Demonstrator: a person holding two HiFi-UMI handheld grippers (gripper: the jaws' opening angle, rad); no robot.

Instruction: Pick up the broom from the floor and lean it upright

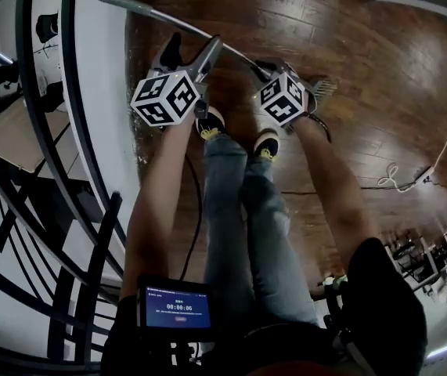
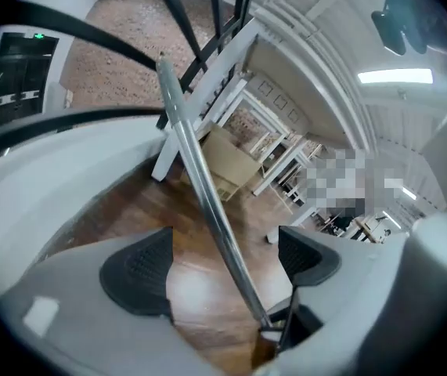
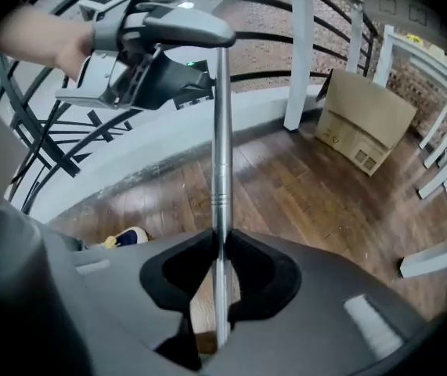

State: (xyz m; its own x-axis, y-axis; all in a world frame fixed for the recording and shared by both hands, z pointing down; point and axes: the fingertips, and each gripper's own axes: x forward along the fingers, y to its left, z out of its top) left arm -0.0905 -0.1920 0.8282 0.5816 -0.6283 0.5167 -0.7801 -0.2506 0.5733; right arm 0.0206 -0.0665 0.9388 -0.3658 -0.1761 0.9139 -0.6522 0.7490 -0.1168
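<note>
Nearest the head camera is a small lit screen (image 1: 178, 308) at six o'clock, worn at the person's waist. Beyond it are the person's legs and two shoes (image 1: 211, 124) planted on the wood floor (image 1: 348, 45).

**Right gripper** (image 3: 221, 269): clamped. Its own view shows both dark pads pressed against the metal broom handle (image 3: 221, 155), which runs straight up to twelve o'clock. The hold is low on the shaft, close to the broom head (image 1: 323, 88), which shows at two o'clock of the head view just beside this gripper.

**Left gripper** (image 2: 223, 266): jaws spread wide. The handle passes between the pads without touching either, so the gripper frames the shaft but does not hold it.

**Position of the broom:** raised off the floor along its shaft and tilted, with the free end slanting to eleven o'clock in the head view, toward the white curved ledge and the black railing (image 1: 27, 131). The frames do not show whether the bristles rest on the boards, or whether the tip touches the railing.

**Progress:** pick-up judged done — the shaft is lifted and carried by one gripper only. Outstanding items are to stand the broom steeper, rest its upper end against a support, and release the right-hand hold. The broom is not yet leaning unaided.
</note>
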